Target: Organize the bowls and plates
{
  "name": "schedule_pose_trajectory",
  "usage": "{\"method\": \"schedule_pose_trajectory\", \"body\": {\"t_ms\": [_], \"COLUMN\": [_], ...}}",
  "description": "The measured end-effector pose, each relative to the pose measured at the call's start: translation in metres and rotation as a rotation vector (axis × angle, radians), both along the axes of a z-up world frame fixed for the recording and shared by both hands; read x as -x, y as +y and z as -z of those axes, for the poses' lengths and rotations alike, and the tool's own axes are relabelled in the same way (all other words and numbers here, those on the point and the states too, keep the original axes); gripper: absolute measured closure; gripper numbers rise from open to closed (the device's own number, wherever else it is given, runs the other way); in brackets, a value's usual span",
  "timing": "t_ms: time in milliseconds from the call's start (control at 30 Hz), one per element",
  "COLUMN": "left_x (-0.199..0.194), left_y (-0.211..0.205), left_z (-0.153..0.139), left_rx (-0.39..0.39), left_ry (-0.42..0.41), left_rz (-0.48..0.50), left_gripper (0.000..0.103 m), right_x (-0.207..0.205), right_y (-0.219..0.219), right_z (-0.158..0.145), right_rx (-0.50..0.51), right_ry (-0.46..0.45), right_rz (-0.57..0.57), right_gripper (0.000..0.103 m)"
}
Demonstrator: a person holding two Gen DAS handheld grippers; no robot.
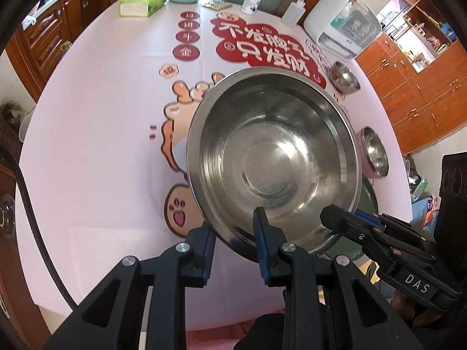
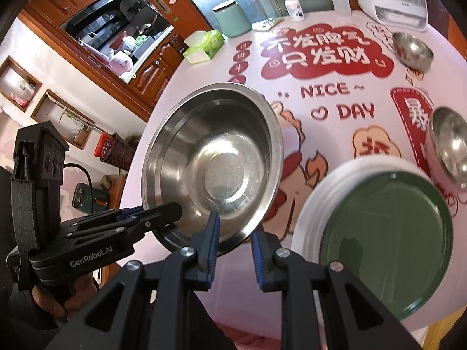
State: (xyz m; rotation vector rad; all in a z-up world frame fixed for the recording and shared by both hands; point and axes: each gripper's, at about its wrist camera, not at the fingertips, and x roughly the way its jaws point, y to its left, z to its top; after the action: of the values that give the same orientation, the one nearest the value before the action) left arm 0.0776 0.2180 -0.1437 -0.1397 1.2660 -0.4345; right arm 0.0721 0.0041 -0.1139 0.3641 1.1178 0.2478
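Holding 1 steel bowl (image 1: 273, 160) aloft with 2 tools.
We gripped its near rim with both left tool (image 1: 235, 239) and right tool (image 2: 233, 240); the green plate (image 2: 385, 242) lay right, nearer the right tool, on the surface (image 1: 96, 151).

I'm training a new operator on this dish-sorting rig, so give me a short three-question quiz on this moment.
1. True or false: the large steel bowl lies flat on the tablecloth.
2. How many smaller steel bowls stand on the tablecloth?
3. The green plate is: A) inside the large steel bowl; B) lying on the tablecloth; C) held in the air.
Key: 1 false: it is tilted, its rim gripped by the left tongs and the right tongs. 2 two. 3 B.
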Motion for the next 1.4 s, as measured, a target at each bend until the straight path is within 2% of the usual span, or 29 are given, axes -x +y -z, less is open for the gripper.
{"method": "schedule_pose_trajectory", "body": {"t_ms": [733,1133,1400], "left_x": [0.029,0.030,0.030], "left_y": [0.008,0.003,-0.003], "left_z": [0.070,0.077,0.069], "left_rx": [-0.055,-0.078,-0.122], "left_ry": [0.198,0.210,0.184], "left_rz": [0.011,0.059,0.091], "left_gripper": [0.079,0.078,0.074], "right_x": [0.029,0.031,0.034], "right_y": [0.011,0.009,0.004], "right_z": [0.063,0.069,0.069], "right_rx": [-0.049,-0.037,-0.026], "right_ry": [0.215,0.241,0.249], "right_rz": [0.016,0.031,0.045], "right_gripper": [0.082,0.080,0.078]}}
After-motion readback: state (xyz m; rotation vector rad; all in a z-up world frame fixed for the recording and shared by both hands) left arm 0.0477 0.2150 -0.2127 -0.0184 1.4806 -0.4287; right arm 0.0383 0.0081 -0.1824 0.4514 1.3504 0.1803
